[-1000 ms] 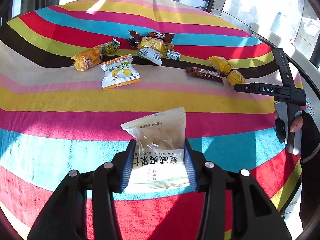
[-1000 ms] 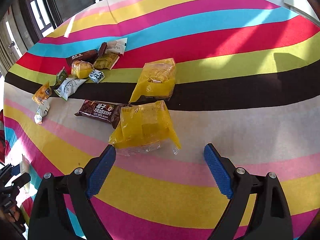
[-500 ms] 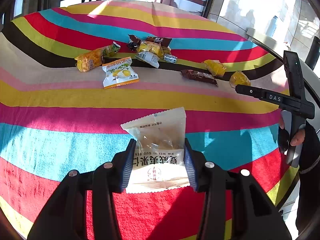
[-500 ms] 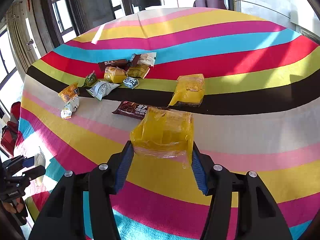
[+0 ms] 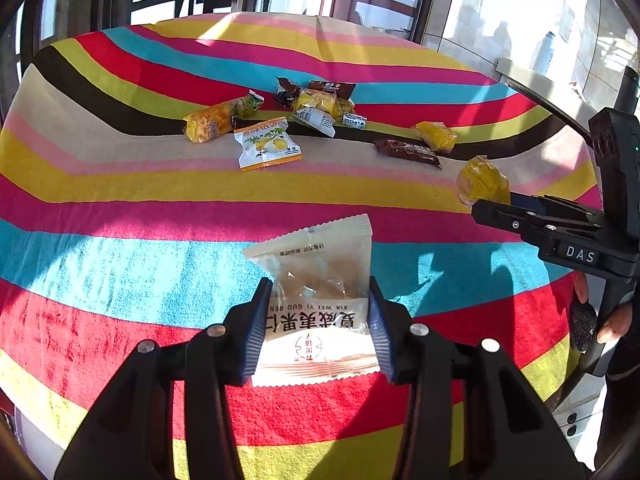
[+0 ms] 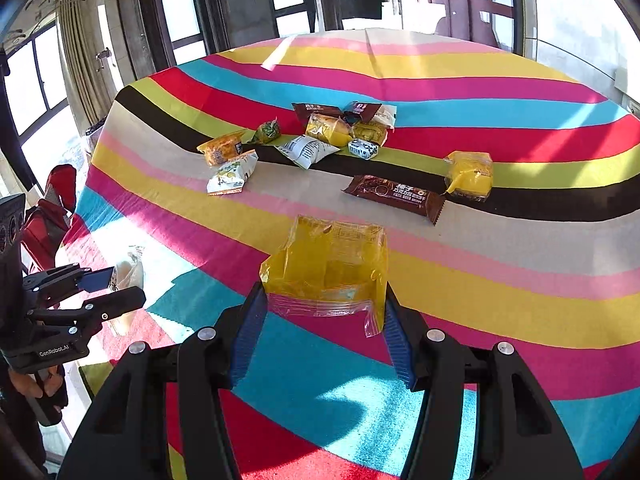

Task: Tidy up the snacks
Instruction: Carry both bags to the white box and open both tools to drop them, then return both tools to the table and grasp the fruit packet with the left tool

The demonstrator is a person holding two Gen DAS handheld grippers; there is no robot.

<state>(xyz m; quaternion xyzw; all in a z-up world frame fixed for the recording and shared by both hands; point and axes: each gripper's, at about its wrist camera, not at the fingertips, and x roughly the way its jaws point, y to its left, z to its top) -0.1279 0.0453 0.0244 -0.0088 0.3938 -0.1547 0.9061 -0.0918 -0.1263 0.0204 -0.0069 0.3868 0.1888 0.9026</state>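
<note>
Yellow cellophane snack pack (image 6: 326, 270) sits clamped in the right gripper (image 6: 324, 320), lifted off the striped tablecloth (image 6: 500, 312). Left gripper (image 5: 316, 328) is closed on a white/clear nut-cake packet (image 5: 316, 300), also off the cloth. Both pads press in on the wrappers, no gap to see.

Step, my read: mid-carry, both packets picked, heading to a drop spot. No bin or tray in either view, so the target is unclear. Next move needs a chosen spot, a low set-down, then opening the grippers w/o dragging the film. Wrappers are thin and slippery, so a slip is possible.

View diffs: the right wrist cam shows the main pile (image 6: 340, 128) head-on, plus the brown choc bar (image 6: 394, 196) and a 2nd yellow pack (image 6: 470, 174) just beside it. It also shows a red bag (image 6: 52, 216) off the table edge, which the left cam misses. The left cam shows the right gripper from the side w/ the person's fingers (image 5: 612, 328) on the handle.
</note>
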